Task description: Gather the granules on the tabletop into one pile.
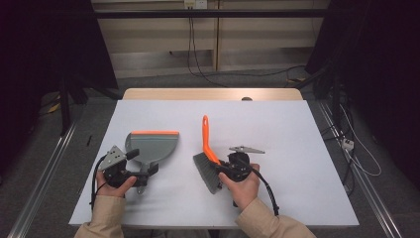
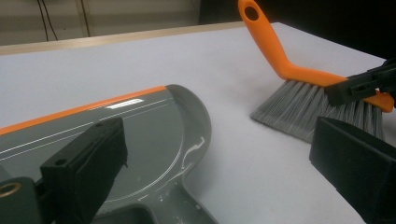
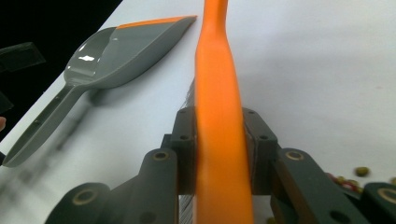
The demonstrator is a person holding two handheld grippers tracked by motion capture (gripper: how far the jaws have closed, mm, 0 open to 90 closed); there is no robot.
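Observation:
A grey dustpan (image 1: 153, 146) with an orange lip lies flat on the white table (image 1: 277, 124), left of centre. My left gripper (image 1: 143, 162) stands open, its jaws set wide on either side of the pan's neck without touching it. In the left gripper view the dustpan (image 2: 154, 121) lies under the left gripper (image 2: 217, 140). To the right is a brush (image 1: 205, 136) with an orange handle and grey bristles (image 2: 303, 105) that touch the table. My right gripper (image 1: 221, 167) is shut on the brush handle (image 3: 217, 60) just above the bristles.
A few small olive and red bits (image 3: 359, 171) lie on the table right of the brush. The table's wooden far edge (image 1: 213, 94) runs along the back, with cables on the floor beyond it. Bare white surface stretches ahead of both tools.

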